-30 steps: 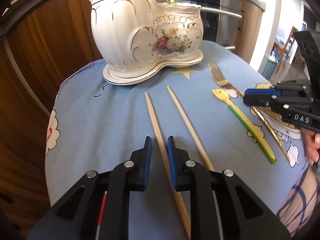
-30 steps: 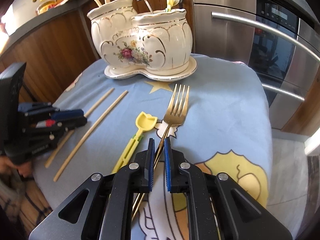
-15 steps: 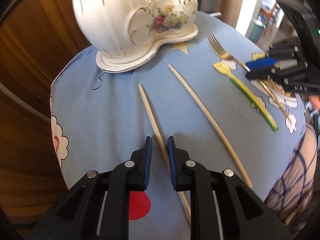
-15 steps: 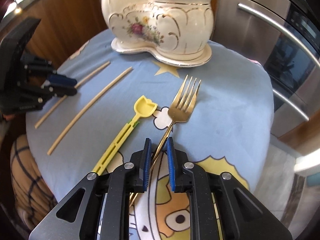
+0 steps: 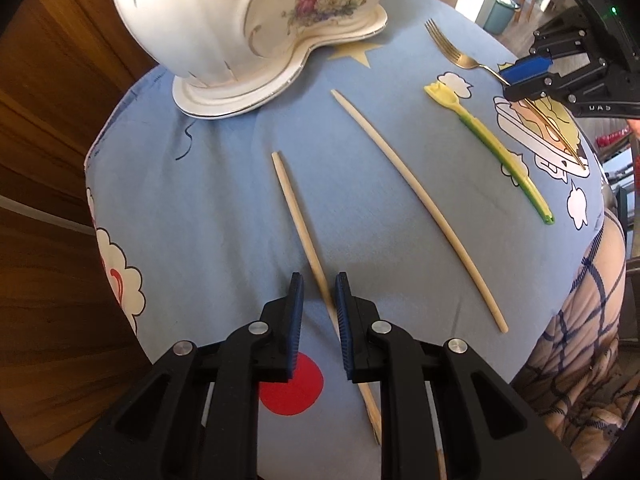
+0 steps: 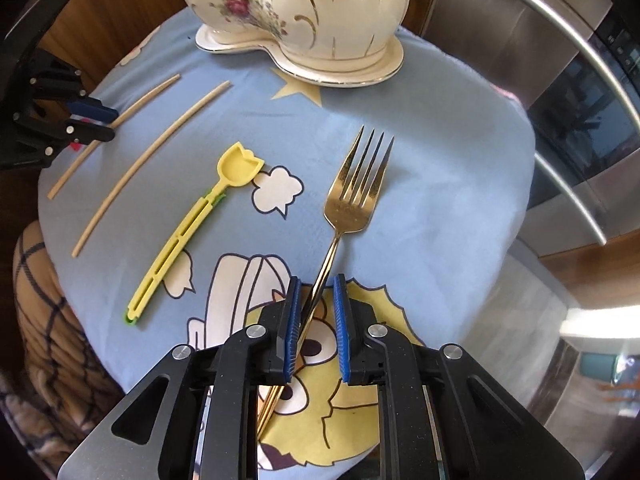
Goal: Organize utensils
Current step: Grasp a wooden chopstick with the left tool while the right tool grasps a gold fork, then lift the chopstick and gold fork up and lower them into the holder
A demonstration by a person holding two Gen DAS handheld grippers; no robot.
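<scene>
Nearest you, the left gripper (image 5: 319,300) straddles the nearer chopstick (image 5: 304,236), jaws parted, the stick close against the right pad; close off-centre and it may roll or pivot on the blue cloth (image 5: 208,184). The right gripper (image 6: 317,304) brackets the gold fork (image 6: 352,196) at its handle, jaws likewise parted, nothing clamped; a grip this far back risks the tines drooping. Beyond lie the second chopstick (image 5: 416,196) and yellow spoon (image 6: 200,216). Farthest, the ceramic holder (image 6: 300,8): a tilted utensil may strike its rim.

Both wrist views look down close, sharing the blue tablecloth (image 5: 224,184) and ceramic holder (image 6: 304,12).
</scene>
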